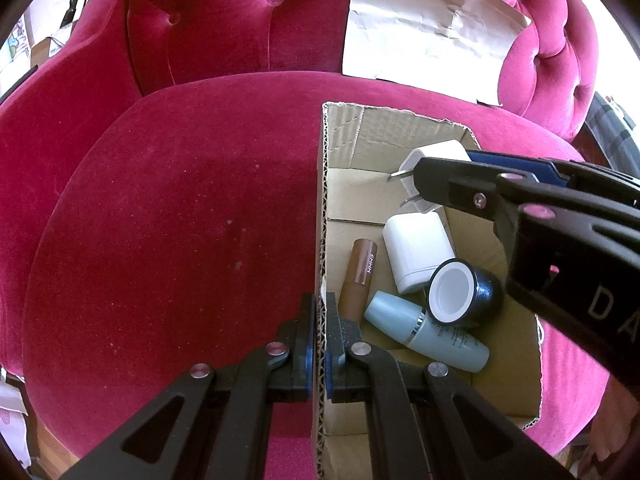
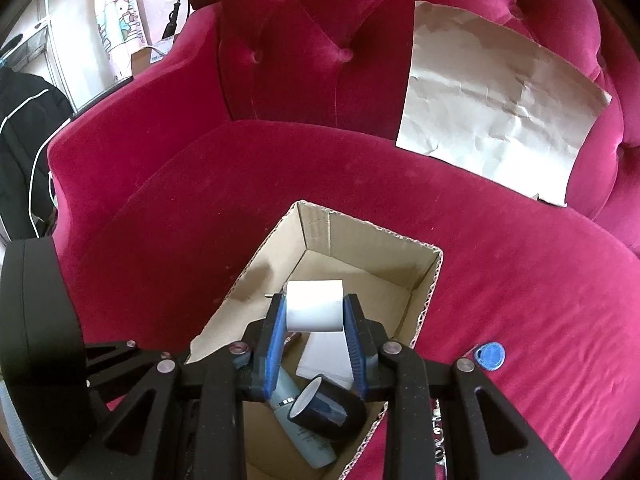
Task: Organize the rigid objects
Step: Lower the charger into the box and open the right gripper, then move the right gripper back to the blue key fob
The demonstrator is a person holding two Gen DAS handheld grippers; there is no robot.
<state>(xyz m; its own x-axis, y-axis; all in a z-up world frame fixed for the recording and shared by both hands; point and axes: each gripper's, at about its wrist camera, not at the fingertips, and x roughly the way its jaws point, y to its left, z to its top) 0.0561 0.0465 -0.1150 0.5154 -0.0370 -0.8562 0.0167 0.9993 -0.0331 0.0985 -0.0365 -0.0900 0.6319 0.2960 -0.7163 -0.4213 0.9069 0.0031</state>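
Note:
An open cardboard box (image 1: 344, 140) (image 2: 320, 224) sits on a red velvet armchair seat. My left gripper (image 1: 319, 312) is shut on the box's left wall. My right gripper (image 2: 315, 308) (image 1: 432, 184) is shut on a white plug charger (image 2: 315, 306) (image 1: 436, 152) and holds it over the box. Inside the box lie a second white charger (image 1: 416, 256), a brown tube (image 1: 360, 280), a pale blue bottle (image 1: 428, 332) (image 2: 308, 444) and a black cap with a white inside (image 1: 464, 296) (image 2: 324, 404).
A small blue cap (image 2: 490, 355) lies on the seat right of the box. A crumpled white paper sheet (image 2: 492, 120) (image 1: 424, 24) leans on the chair back. The chair's armrest (image 2: 120, 128) rises at the left.

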